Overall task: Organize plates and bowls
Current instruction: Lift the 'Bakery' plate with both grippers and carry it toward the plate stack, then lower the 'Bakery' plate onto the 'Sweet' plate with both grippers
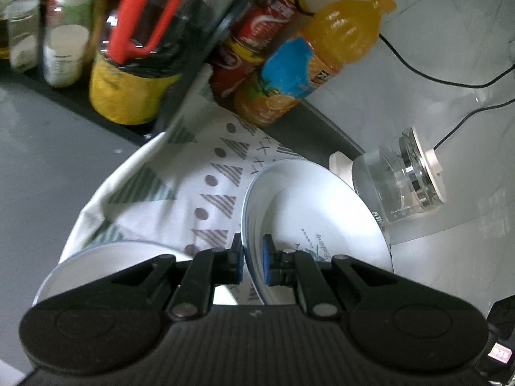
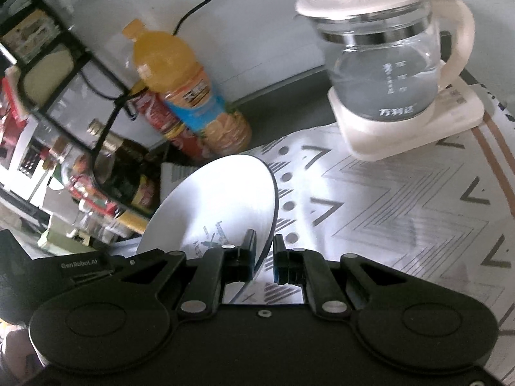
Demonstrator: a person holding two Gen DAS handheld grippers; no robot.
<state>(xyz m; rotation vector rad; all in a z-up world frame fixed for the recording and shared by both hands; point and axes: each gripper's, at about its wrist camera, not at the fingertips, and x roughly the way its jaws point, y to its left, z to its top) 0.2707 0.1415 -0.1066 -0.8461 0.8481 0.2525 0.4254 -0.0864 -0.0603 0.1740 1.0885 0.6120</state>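
Note:
My left gripper (image 1: 252, 257) is shut on the near rim of a white plate (image 1: 305, 206) with a blue edge and printed lettering. The plate is tilted, off the cloth, and extends to the right of the fingers. A second white plate (image 1: 96, 260) shows low at the left, partly hidden by the gripper body. My right gripper (image 2: 264, 252) is shut on the right rim of a tilted white plate (image 2: 219, 199) that extends to its left. I cannot tell whether both grippers hold the same plate.
A patterned cloth (image 1: 180, 173) (image 2: 386, 209) covers the counter. A glass kettle (image 2: 379, 58) (image 1: 396, 186) stands on its base at the back right. An orange juice bottle (image 2: 180, 80) (image 1: 322, 51) and red cans stand by the wall. A rack (image 2: 64, 74) of jars and bottles is at the left.

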